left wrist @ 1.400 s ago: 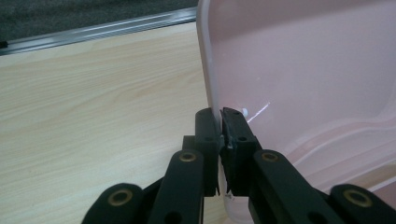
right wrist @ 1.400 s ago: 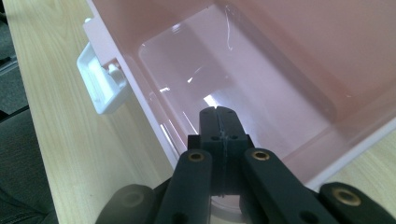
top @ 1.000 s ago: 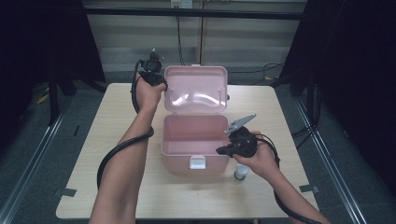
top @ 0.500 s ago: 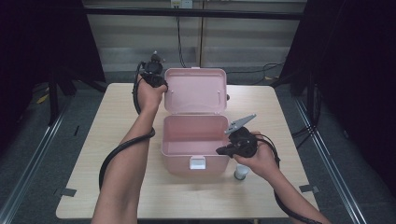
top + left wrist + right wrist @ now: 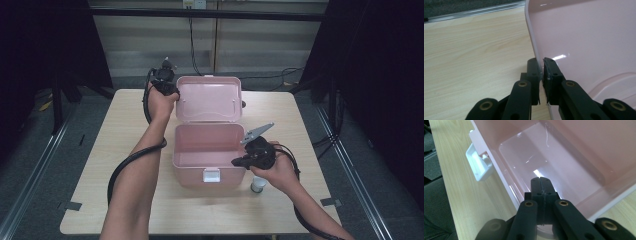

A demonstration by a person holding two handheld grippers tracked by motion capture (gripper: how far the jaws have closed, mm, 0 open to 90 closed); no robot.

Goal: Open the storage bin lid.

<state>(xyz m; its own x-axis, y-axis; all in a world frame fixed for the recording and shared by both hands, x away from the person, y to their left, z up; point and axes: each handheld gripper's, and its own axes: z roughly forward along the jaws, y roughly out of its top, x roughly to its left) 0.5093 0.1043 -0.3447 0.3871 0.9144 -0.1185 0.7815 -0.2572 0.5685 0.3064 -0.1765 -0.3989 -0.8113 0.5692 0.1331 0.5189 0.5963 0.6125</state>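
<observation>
**Lid lifted upright on pink box as both grippers hold their places**

A light wooden table (image 5: 100,165) carries a pink plastic box (image 5: 210,150) near its middle, its white latch (image 5: 211,175) facing the person. The box's lid (image 5: 207,97) stands open behind the body, nearly upright and face-on to the high view; a second ago it leaned further back and showed a shorter, more slanted face, so it has swung up toward vertical since then.

The left gripper (image 5: 541,72) is at the lid's left edge, its jaws nearly closed and pinching the thin pink rim between the pads, as the left gripper view shows; the left hand (image 5: 161,97) has shifted only slightly with the lid. The right gripper (image 5: 540,185) sits at the box's front right corner, its jaws pressed fully together with nothing between them, pointing into the open body; the right hand (image 5: 277,170) has stayed where it was a second ago.

A small white cylindrical container (image 5: 258,185) stands on the table just beside the box's front right corner, under the right hand, unmoved
</observation>
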